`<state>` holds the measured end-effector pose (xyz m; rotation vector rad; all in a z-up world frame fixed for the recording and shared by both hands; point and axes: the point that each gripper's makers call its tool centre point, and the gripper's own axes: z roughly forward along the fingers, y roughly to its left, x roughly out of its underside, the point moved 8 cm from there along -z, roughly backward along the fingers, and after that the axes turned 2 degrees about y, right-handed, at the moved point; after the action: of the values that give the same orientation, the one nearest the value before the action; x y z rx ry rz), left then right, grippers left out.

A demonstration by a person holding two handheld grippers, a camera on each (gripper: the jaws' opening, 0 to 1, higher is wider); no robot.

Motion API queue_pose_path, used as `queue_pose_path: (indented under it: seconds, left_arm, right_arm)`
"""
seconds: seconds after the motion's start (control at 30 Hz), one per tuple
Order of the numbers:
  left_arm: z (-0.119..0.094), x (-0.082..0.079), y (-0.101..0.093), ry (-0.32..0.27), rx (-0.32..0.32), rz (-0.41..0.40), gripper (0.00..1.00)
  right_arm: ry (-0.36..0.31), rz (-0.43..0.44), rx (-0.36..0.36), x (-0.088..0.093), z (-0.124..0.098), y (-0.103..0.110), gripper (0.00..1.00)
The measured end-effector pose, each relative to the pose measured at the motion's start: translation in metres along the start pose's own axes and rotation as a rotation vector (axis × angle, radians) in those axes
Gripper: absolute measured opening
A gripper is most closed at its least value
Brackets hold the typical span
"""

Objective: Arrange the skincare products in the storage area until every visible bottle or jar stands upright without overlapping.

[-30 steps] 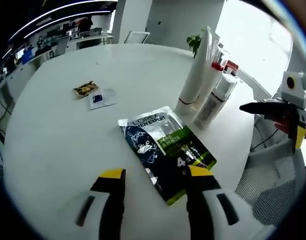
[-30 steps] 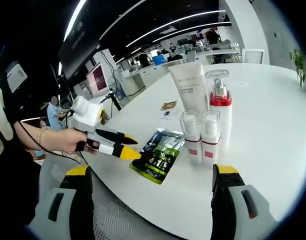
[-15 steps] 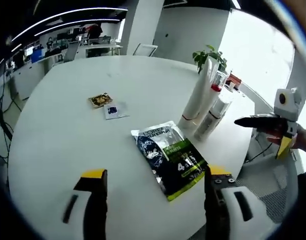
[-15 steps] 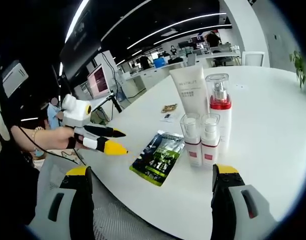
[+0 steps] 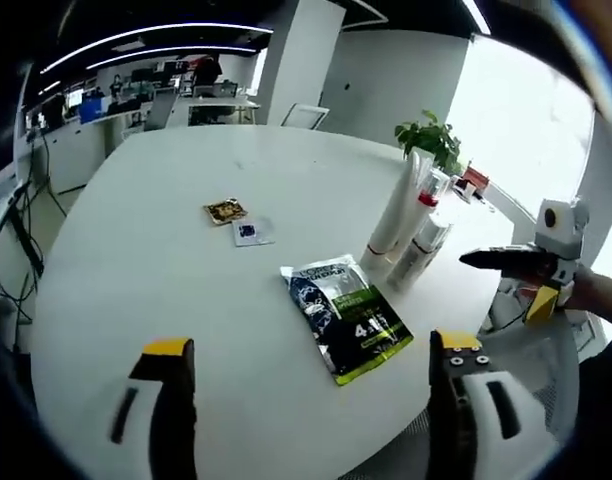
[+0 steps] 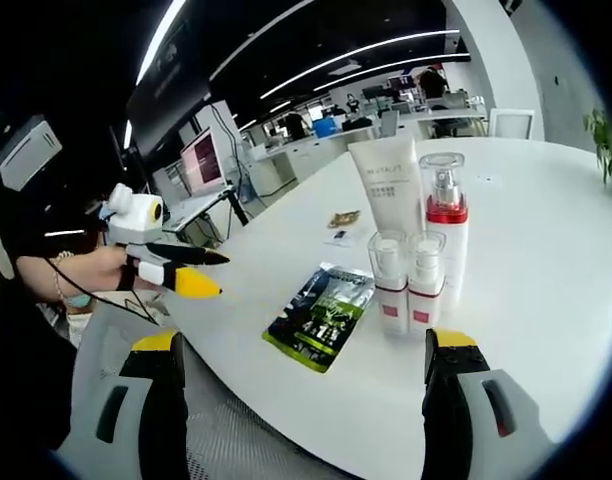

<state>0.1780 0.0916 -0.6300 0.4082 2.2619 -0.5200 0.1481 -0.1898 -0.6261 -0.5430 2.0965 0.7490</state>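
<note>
On the round white table (image 5: 136, 260) a dark and green skincare sachet (image 5: 346, 318) lies flat near the edge. Beside it a white tube (image 6: 386, 195), a pump bottle with a red band (image 6: 446, 215) and two small clear bottles (image 6: 389, 280) stand upright, close together; the cluster (image 5: 406, 235) also shows in the left gripper view. My left gripper (image 5: 312, 345) is open, held back from the table edge, short of the sachet. My right gripper (image 6: 304, 342) is open too, in front of the sachet (image 6: 321, 315) and bottles. Neither holds anything.
Two small flat sachets (image 5: 226, 211) (image 5: 248, 232) lie further in on the table. A potted plant (image 5: 431, 145) stands behind the bottles. A hand holds the left gripper (image 6: 171, 270) off the table's edge; the right gripper (image 5: 526, 265) hovers beside the bottles. Office desks fill the background.
My left gripper has drawn back from the sachet and past the table edge, its jaws spread wider. The right gripper's view has hardly shifted; the bottles and sachet have stayed in place.
</note>
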Motion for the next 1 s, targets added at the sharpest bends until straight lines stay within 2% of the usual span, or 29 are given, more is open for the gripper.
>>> queue_pose_path:
  seconds: [0.23, 0.4, 0.53, 0.7, 1.0]
  left_arm:
    - [-0.019, 0.006, 0.010, 0.002, -0.028, -0.029, 0.99]
    - [-0.036, 0.011, 0.011, -0.015, -0.032, -0.040, 0.99]
    - [-0.043, 0.016, 0.014, -0.023, -0.037, -0.035, 0.99]
    - [-0.056, 0.018, 0.014, -0.073, -0.039, -0.054, 0.99]
    - [-0.064, 0.020, 0.013, -0.065, -0.063, -0.060, 0.99]
  right_arm:
    - [-0.001, -0.018, -0.012, -0.001, 0.000, 0.003, 1.00]
    - [-0.008, -0.019, -0.004, -0.001, -0.002, 0.003, 1.00]
    - [-0.019, -0.018, 0.006, -0.002, -0.003, 0.002, 1.00]
    - [-0.032, -0.014, 0.008, -0.002, -0.004, 0.001, 1.00]
    - [-0.037, -0.025, 0.000, -0.002, -0.004, 0.003, 1.00]
